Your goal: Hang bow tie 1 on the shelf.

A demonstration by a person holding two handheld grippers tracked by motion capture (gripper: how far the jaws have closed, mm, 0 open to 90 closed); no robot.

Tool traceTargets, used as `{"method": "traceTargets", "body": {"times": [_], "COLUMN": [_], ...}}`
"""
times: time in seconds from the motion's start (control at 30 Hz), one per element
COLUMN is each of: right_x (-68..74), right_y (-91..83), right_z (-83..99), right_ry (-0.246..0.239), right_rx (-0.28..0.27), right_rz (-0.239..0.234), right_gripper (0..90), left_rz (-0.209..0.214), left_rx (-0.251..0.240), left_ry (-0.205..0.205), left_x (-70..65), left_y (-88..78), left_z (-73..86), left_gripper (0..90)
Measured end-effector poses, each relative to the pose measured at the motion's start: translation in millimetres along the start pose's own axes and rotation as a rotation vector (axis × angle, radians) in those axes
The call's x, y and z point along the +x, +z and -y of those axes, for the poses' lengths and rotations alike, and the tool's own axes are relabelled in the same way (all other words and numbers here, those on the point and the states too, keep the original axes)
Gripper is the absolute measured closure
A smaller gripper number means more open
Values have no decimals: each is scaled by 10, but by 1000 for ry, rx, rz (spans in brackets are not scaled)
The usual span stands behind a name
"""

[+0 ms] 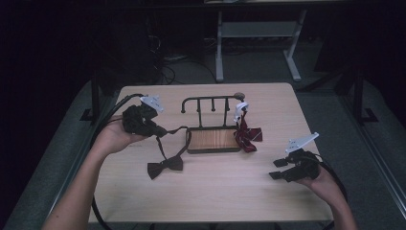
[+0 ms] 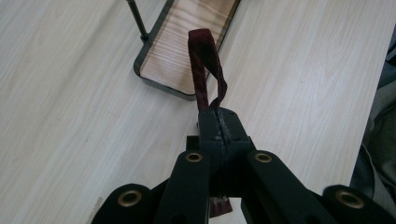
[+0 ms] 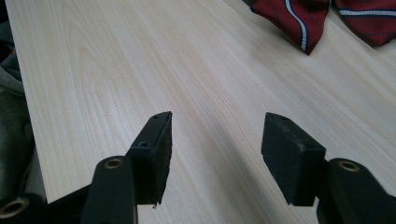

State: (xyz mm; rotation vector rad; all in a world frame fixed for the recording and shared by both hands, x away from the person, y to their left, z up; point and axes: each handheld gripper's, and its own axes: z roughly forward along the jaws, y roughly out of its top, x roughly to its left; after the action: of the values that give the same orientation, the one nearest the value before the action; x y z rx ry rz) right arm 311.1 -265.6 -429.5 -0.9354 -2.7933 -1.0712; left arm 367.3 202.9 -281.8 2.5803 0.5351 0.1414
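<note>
Bow ties look to be going onto the rack (image 1: 210, 101): a striped red bow tie (image 1: 248, 136) already hangs from its right end, draping onto the table (image 1: 201, 191). Left of the rack's wooden tray (image 1: 213, 140), which lies bare, the dark bow tie (image 1: 165, 166) rests on the table, its strap (image 2: 204, 70) pinched in the left gripper (image 2: 219, 126). Well right of the rack, the right gripper (image 3: 215, 144) gapes wide, holding nothing.

Dim, dark-edged high view; both gripper views bright, evenly lit, sharp.
</note>
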Motion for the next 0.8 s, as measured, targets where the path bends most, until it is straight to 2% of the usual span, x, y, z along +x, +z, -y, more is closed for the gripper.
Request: {"method": "traceTargets", "body": {"times": [0.33,0.8], "right_x": [-23,-63], "right_y": [5,8], "right_z": [9,5], "right_ry": [0,-8], "right_rx": [1,-7], "right_rz": [-2,-7], "right_gripper": [430,431], "left_rz": [-4,-24], "left_rx": [-1,0], "left_ry": [13,8], "left_x": [30,55], "left_y": [-32,-92], "left_z": [-103,-219], "left_gripper": [900,900]}}
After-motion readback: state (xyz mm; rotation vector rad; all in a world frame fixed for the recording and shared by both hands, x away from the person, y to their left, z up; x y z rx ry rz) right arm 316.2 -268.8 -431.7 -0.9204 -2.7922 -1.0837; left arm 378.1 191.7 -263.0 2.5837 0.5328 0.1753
